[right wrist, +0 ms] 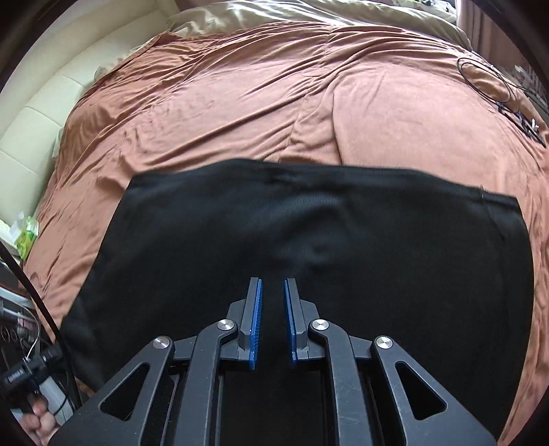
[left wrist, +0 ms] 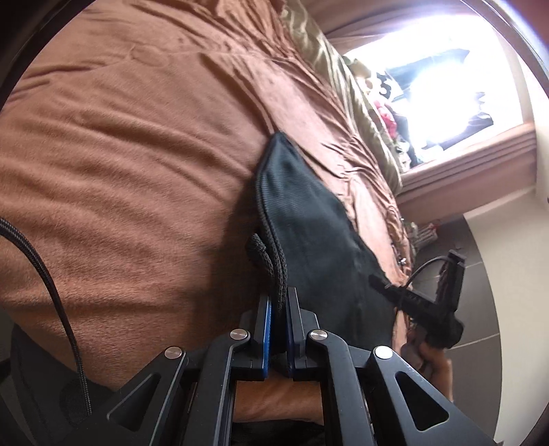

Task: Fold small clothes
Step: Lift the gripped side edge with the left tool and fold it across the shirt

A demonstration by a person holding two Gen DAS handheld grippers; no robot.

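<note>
A small black ribbed garment point(left wrist: 305, 219) lies on a brown blanket point(left wrist: 137, 154). My left gripper point(left wrist: 278, 302) is shut on its thick knitted edge point(left wrist: 274, 264) and holds that edge up off the blanket. In the right wrist view the same garment point(right wrist: 308, 240) spreads flat and wide across the blanket point(right wrist: 274, 103). My right gripper point(right wrist: 272, 284) hovers over the garment's near middle with its blue pads a small gap apart and nothing between them. The right gripper also shows in the left wrist view point(left wrist: 429, 302), at the garment's far side.
A beige satin sheet point(right wrist: 291, 13) lies beyond the blanket. A cream padded headboard point(right wrist: 44, 113) runs along the left. Thin black cables point(right wrist: 497, 89) rest on the blanket's right edge. A bright window point(left wrist: 446, 85) and grey tiled floor point(left wrist: 480, 274) lie past the bed.
</note>
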